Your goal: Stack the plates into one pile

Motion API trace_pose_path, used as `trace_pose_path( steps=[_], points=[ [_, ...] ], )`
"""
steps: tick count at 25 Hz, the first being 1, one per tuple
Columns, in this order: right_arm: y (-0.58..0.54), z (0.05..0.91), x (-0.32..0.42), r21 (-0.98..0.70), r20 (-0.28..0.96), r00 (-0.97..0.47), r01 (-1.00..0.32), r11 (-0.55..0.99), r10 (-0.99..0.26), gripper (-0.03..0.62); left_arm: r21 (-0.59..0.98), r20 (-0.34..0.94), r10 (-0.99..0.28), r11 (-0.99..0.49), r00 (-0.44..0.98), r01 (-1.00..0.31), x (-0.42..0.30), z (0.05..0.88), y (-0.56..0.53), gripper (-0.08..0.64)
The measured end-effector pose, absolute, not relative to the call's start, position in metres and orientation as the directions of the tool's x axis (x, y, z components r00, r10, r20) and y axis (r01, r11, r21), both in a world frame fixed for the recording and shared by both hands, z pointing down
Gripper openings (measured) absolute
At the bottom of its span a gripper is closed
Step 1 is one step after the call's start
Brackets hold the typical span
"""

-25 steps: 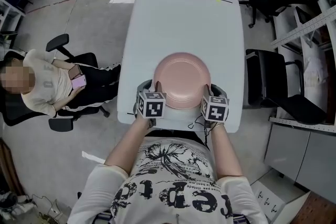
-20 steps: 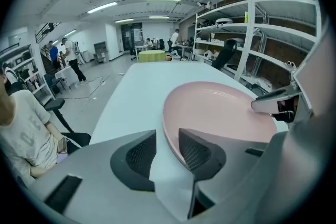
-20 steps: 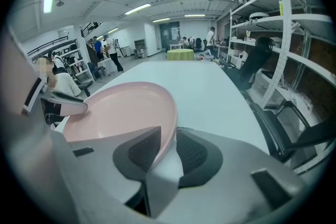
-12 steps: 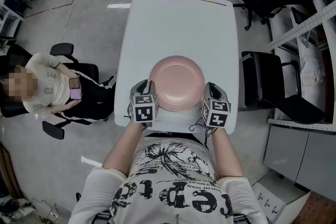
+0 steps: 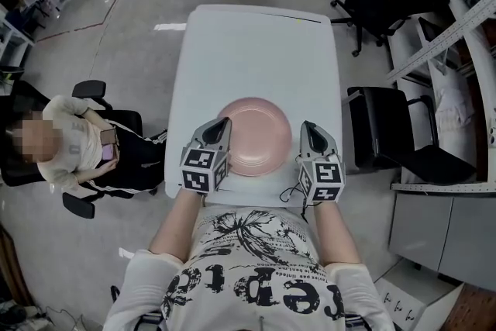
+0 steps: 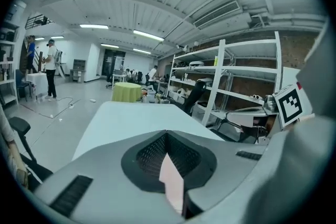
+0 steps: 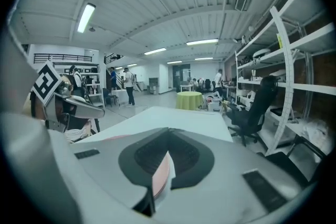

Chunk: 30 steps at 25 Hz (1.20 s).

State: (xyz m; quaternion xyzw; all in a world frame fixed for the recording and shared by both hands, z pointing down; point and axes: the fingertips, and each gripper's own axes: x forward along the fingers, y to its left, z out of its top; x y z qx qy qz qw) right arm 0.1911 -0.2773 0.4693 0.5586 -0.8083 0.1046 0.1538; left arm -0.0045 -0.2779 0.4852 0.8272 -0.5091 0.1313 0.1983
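We reckon it's done: one pink plate pile (image 5: pixel 253 137) mid-frame on the white table (image 5: pixel 256 50), with the left gripper (image 5: pixel 220 126) and right gripper (image 5: pixel 311 129) both closed up and empty.

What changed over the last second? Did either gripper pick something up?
The left gripper and right gripper lifted up from beside the pink plates. Their jaws have just been closing and are now shut with nothing clamped between them, so nothing was picked up. The plates stayed where they were, in one pile at the near end of the table.
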Motion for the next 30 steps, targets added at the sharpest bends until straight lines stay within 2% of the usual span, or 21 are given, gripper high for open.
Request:
trace_pose_path(
  steps=[7,17,30],
  points=[
    [-0.28,0.442,0.185,-0.029,0.293,-0.382,-0.92,0.391,-0.876,0.005,0.135,0.278,-0.815,-0.491,0.509,-0.861,0.016,0.434,-0.286,0.003],
    [-0.281,0.432,0.188,-0.021,0.268,-0.39,-0.916,0.4,-0.881,0.005,0.107,0.246,-0.803,-0.534,0.543,-0.839,0.028,0.419,-0.286,0.003],
    [-0.286,0.436,0.189,-0.039,0.261,-0.391,-0.918,0.395,-0.883,0.005,0.092,0.272,-0.795,-0.54,0.542,-0.837,0.03,0.432,-0.291,0.003]
  ],
)
